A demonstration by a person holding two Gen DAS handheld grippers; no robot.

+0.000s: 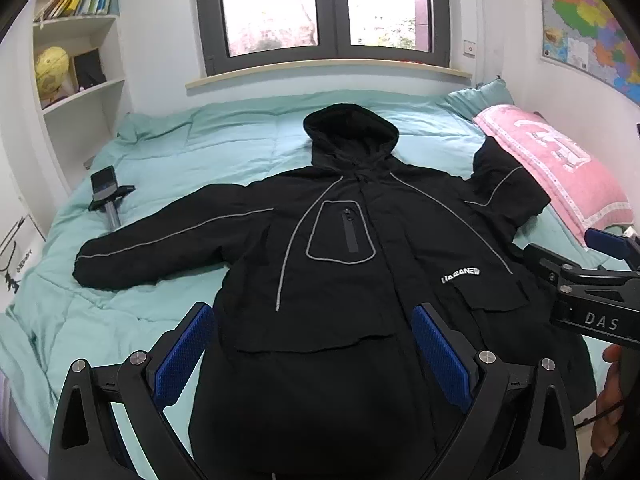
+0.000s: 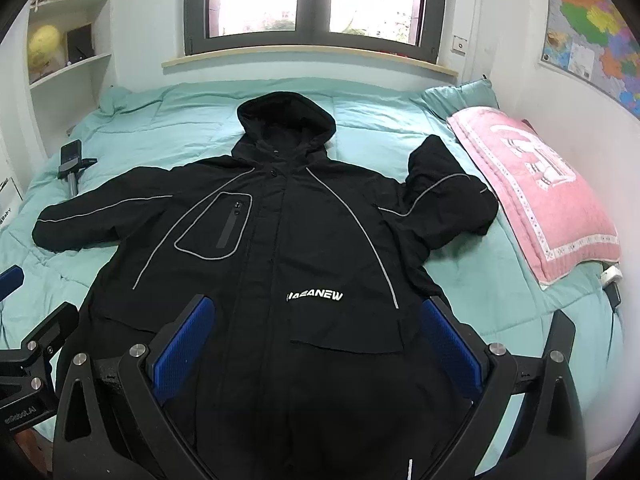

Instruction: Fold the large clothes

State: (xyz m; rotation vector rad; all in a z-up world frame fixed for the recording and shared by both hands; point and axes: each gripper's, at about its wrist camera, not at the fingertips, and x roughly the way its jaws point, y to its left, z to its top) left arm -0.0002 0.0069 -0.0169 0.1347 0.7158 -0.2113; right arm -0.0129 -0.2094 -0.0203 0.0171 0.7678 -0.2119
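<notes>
a bed under a teal quilt fills most of both views, running back to the window. a black hooded jacket lies flat on it, front up, hood toward the window, one sleeve stretched out to the left, the other bent up beside a pink pillow at the right edge. shelves stand at the left (a yellow globe on one), a map hangs on the right wall. a phone on a stand lies on the quilt by the left sleeve. the left gripper and right gripper hover over the jacket's lower half, jaws spread wide, holding nothing.
</notes>
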